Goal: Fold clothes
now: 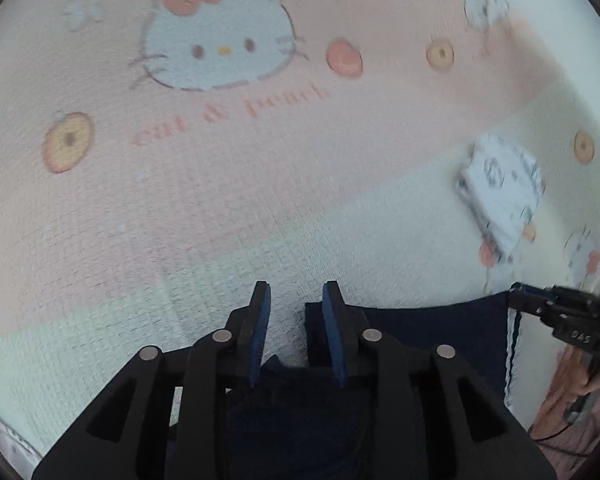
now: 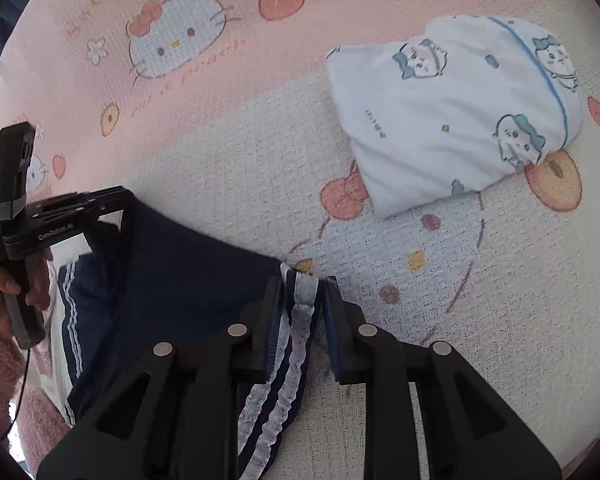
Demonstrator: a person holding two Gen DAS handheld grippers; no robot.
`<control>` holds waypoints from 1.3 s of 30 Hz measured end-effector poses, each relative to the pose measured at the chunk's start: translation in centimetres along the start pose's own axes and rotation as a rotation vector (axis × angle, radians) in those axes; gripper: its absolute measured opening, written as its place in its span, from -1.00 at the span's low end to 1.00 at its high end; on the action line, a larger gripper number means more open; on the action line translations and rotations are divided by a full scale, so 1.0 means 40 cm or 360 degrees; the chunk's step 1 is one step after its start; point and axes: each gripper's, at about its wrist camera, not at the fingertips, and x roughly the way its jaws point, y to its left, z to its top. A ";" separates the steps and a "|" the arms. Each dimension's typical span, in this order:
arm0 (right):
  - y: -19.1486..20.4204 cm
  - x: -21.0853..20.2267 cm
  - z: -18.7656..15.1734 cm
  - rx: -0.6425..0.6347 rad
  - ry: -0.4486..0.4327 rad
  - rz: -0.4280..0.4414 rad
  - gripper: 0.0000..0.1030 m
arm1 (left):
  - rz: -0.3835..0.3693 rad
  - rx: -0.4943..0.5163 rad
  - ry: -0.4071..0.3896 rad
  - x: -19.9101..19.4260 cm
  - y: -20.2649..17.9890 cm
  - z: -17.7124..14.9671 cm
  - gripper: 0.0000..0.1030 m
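My right gripper (image 2: 302, 304) is clenched on the lace-trimmed edge (image 2: 296, 344) of the navy garment (image 2: 188, 276) — the white lace runs up between the blue pads, which pinch it near the corner. My left gripper (image 1: 294, 312) stands released: in its own view the pads are apart, with only the blanket showing in the gap and the navy cloth lying just under and to the right of them, toward five o'clock.

The garment sits at the near edge of the cat-print blanket (image 2: 228, 152), low in both views. From my right wrist it spreads from six o'clock out to nine, where my left gripper hovers over its far corner. An already folded white garment (image 2: 452, 116) rests well apart at one o'clock.

As I judge it, the step in hand is getting both corners of this edge held so the cloth can be lifted and folded over. To do it well, I should bring the left pads down onto the corner and bite all layers, not just the top one. Then both hands should rise together, keeping the edge taut and level — otherwise the fold will land skewed or the lace will slip.
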 end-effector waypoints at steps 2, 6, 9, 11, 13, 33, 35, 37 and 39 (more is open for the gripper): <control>0.004 -0.043 0.008 -0.0011 -0.0125 -0.0018 -0.60 | 0.0150 -0.0070 -0.0065 -0.071 0.039 -0.049 -0.20; 0.051 -0.062 0.005 -0.0087 -0.0140 0.0032 -0.59 | 0.0423 -0.0130 0.0026 -0.145 0.156 -0.197 -0.20; 0.142 -0.014 -0.007 -0.0217 -0.0005 0.0100 -0.58 | 0.0427 -0.0302 0.0105 -0.164 0.262 -0.291 -0.20; 0.220 0.012 -0.025 -0.0367 0.0058 0.0150 -0.58 | 0.0395 -0.0401 0.0117 -0.159 0.309 -0.326 -0.20; 0.299 0.026 -0.037 -0.0531 0.0094 0.0184 -0.56 | 0.0355 -0.0471 0.0110 -0.150 0.342 -0.343 -0.20; 0.591 0.286 0.081 -0.0806 0.0272 0.0355 -0.87 | 0.0342 -0.0417 0.0087 -0.139 0.458 -0.333 -0.85; 0.580 0.321 0.090 -0.0728 0.0331 0.0355 -0.79 | 0.0361 -0.0390 0.0145 -0.129 0.451 -0.339 -0.82; 0.570 0.339 0.101 -0.0648 0.0355 0.0388 -0.64 | 0.0388 -0.0364 0.0155 -0.128 0.446 -0.342 -0.80; 0.560 0.319 0.119 -0.0562 0.0298 0.0482 -0.48 | 0.0446 -0.0337 0.0156 -0.132 0.442 -0.345 -0.79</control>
